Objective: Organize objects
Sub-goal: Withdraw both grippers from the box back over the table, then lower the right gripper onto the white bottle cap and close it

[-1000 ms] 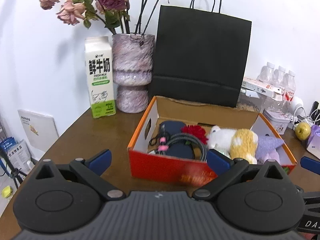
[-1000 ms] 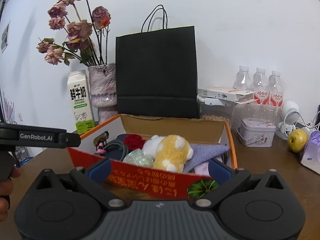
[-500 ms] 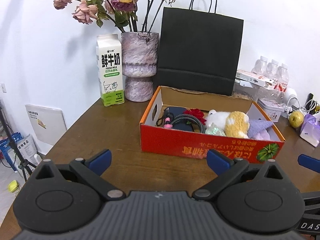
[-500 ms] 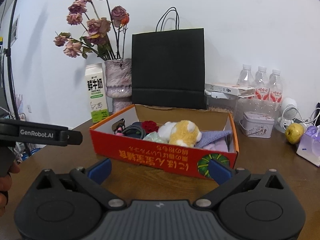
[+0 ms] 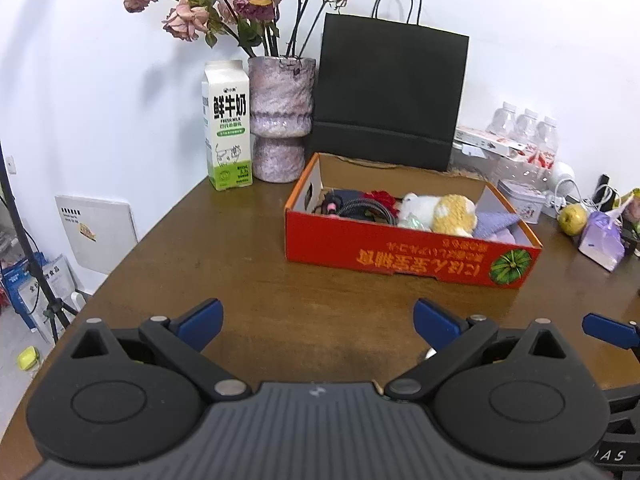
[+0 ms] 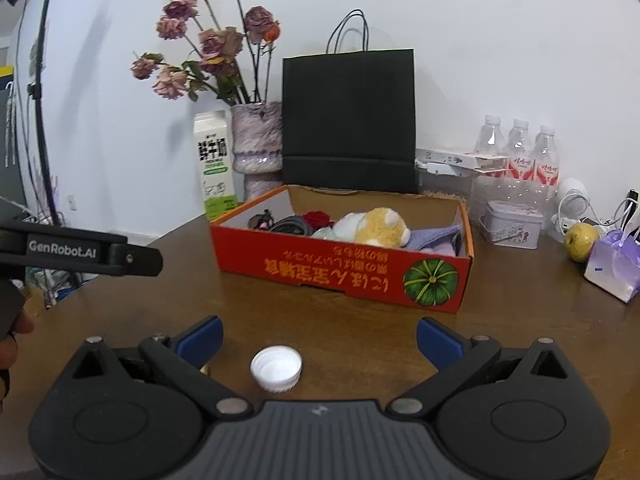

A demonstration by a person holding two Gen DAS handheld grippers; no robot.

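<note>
Both tongs are hovering with jaws wide, holding nothing. One white bottle cap [image 6: 276,368] is lying open side up on the brown table [image 6: 360,320], between the right gripper [image 6: 319,337] fingers; from the left gripper [image 5: 318,322] it is mostly hidden. Ahead is sitting one red box [image 6: 344,268], its contents half hidden: one plush toy [image 6: 374,227], one coiled cable [image 5: 364,210], purple cloth [image 5: 494,222]. Beyond the box are standing three water bottles [image 6: 518,148].
</note>
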